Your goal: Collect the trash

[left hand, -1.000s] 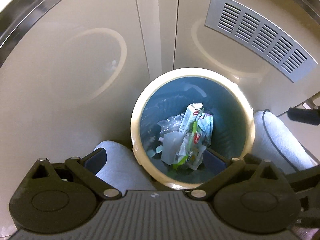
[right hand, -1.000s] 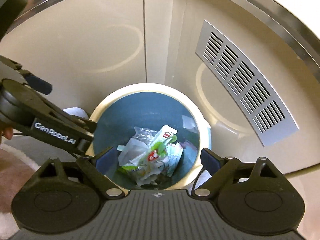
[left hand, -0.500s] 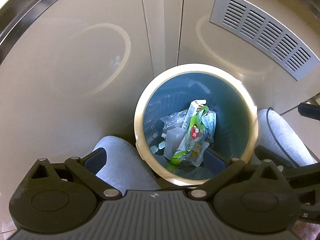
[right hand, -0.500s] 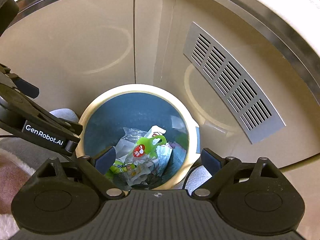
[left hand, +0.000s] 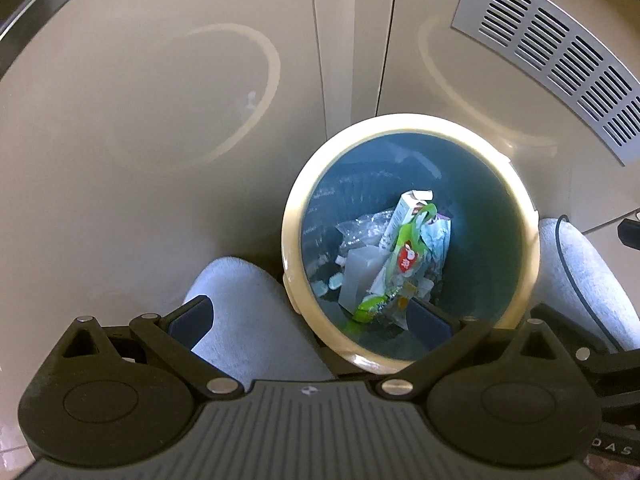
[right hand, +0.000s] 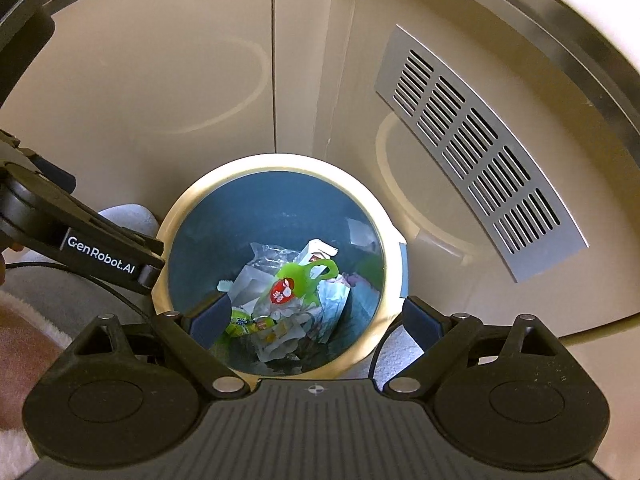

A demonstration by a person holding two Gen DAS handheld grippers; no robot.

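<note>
Currently both grippers sit above the bin, fingers spread wide, nothing held in either. Left gripper point(left hand: 308, 318): its left finger hangs over a grey fabric-covered knee point(left hand: 256, 328), its right finger over the near inside of the bin. Right gripper point(right hand: 316, 318): fingers straddle the near rim, left one inside the bin mouth, right one just outside it. No finger seems to touch the rim, but depth is hard to judge.

The bin point(left hand: 294, 216) is round, with a cream rim and a blue liner, and stands on the floor in the corner where two beige cabinet panels meet. The trash point(left hand: 394, 264) lies in a loose heap at the bottom: a green wrapper point(right hand: 298, 280) with a red label, a small carton point(left hand: 406, 212), clear crumpled plastic and white scraps. A vent grille point(right hand: 480, 152) sits on the right panel. The left gripper's body, marked "GenRobot.AI", crosses the left edge of the right wrist view beside the rim.

Step judgement: trash is already in the bin, so this reads as the bin-handling stage, either emptying it or pulling the liner. Which one I cannot tell.

Next move likely needs each gripper to close on the rim or the liner edge at opposite sides, then a level lift. The load is light, loose and prone to spilling if the bin tips.
</note>
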